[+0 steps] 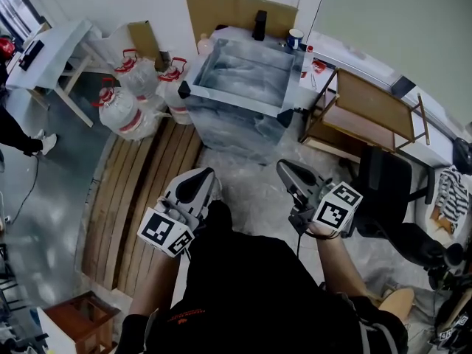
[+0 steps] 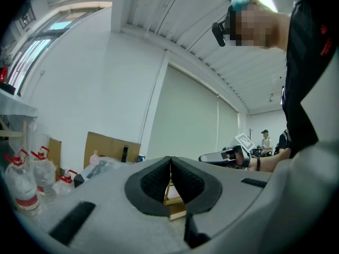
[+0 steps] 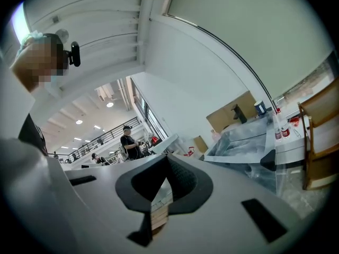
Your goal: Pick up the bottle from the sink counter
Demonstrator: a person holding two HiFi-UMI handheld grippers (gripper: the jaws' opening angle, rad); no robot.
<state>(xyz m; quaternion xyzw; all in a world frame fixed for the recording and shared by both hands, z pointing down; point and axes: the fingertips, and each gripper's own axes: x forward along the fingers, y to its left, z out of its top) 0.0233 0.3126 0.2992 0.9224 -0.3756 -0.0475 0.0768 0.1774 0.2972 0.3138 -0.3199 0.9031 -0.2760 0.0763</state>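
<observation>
The sink [image 1: 243, 76], wrapped in clear plastic, stands ahead of me in the head view. On its counter are a pale pink bottle [image 1: 205, 43] at the back left corner, a black upright fixture [image 1: 259, 25] and a cup [image 1: 296, 37] at the back, and small red-labelled bottles [image 1: 318, 66] on the right side. The pink bottle [image 2: 95, 157] and the small bottles [image 3: 280, 132] also show from the grippers. My left gripper [image 1: 206, 178] and right gripper [image 1: 285, 169] hover low near my body, well short of the sink. Both are shut with nothing between the jaws.
Several large water jugs [image 1: 133, 87] sit on the floor left of the sink. Wooden planks [image 1: 144, 198] lie at my left. A wooden rack [image 1: 372, 113] and a black chair [image 1: 387, 186] stand at the right, a white table [image 1: 48, 54] far left, cardboard [image 1: 236, 9] behind the sink.
</observation>
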